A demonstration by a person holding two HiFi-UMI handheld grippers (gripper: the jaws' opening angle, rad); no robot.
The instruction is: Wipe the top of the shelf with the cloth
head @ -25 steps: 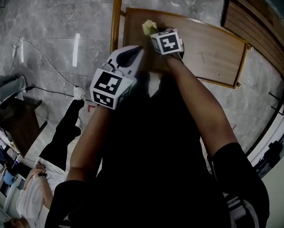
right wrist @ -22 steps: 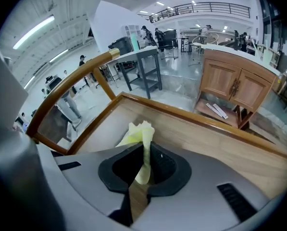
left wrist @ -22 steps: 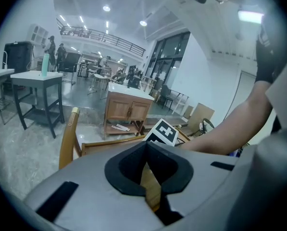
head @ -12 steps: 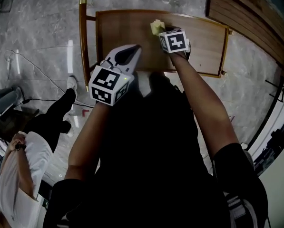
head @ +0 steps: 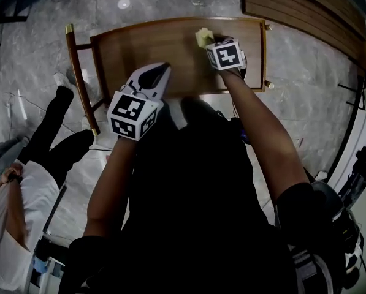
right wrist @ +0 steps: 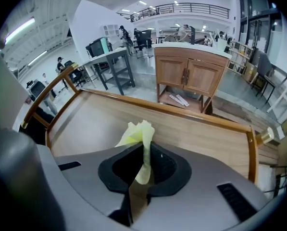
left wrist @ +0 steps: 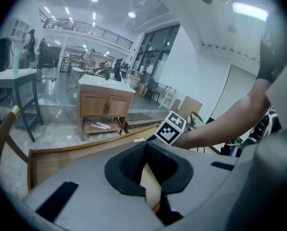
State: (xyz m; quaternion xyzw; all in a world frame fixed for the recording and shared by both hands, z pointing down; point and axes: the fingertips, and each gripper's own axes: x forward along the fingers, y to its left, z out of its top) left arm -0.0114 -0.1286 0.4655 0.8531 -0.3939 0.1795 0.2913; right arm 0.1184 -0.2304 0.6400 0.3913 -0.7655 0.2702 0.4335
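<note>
A brown wooden shelf top with a raised rim (head: pixel 170 48) is seen in the head view, set on a grey marbled floor (head: pixel 305 60). A person in a white shirt and black trousers (head: pixel 23 182) is placed at 8 o'clock of the shelf. In the right gripper view a wooden cabinet with a white top (right wrist: pixel 191 73) is shown beyond the far rim, at 12 o'clock.

The right gripper (head: pixel 208 41) is reached out on a straight forearm over the top. Its jaws are clamped on a crumpled pale yellow cloth (head: pixel 202 37), which is held at 1 o'clock of the top's middle. The left gripper (head: pixel 163 71) is held over the near edge at 7 o'clock, its jaws brought together with nothing between them.
</note>
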